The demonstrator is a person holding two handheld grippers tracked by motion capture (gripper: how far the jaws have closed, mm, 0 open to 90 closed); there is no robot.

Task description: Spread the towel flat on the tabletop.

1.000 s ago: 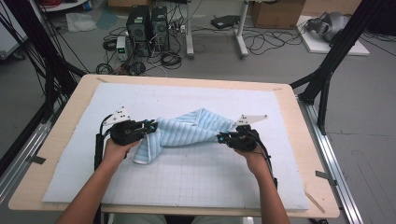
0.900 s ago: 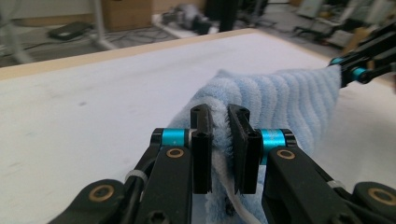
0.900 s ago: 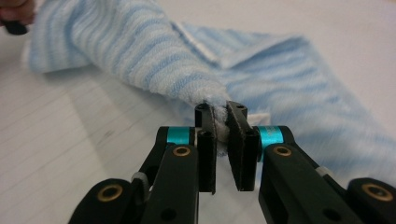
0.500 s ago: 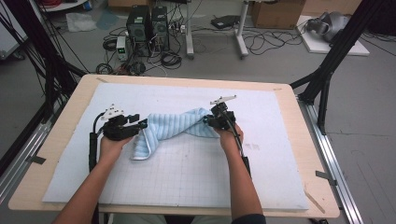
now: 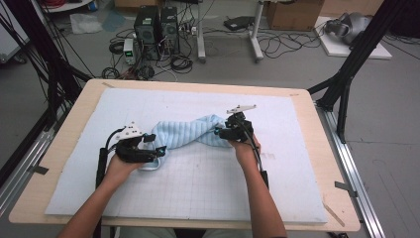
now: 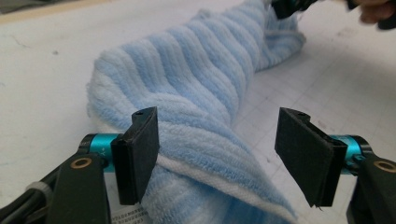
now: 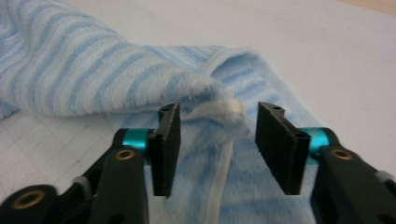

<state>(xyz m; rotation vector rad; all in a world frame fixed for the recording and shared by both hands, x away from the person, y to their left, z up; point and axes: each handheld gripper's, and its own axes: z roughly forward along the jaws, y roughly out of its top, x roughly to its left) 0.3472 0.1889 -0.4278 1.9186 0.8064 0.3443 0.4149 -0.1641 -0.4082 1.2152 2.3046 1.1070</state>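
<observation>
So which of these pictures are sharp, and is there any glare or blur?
High view: even, soft light, no glare, all fairly sharp. Left gripper view: the towel nearby is crisp, the far hand at the top corner blurred. Right gripper view: soft all over, the towel's white hem and the jaws slightly out of focus.

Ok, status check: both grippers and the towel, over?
Left gripper open, jaws just opened, towel end between them, unpinched. Right gripper open, just released, white hem between its jaws. Towel twisted, lying on the mat. Nothing in the way.

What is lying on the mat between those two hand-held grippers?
A twisted light-blue striped towel stretches from the left gripper to the right gripper, in the high view.
</observation>
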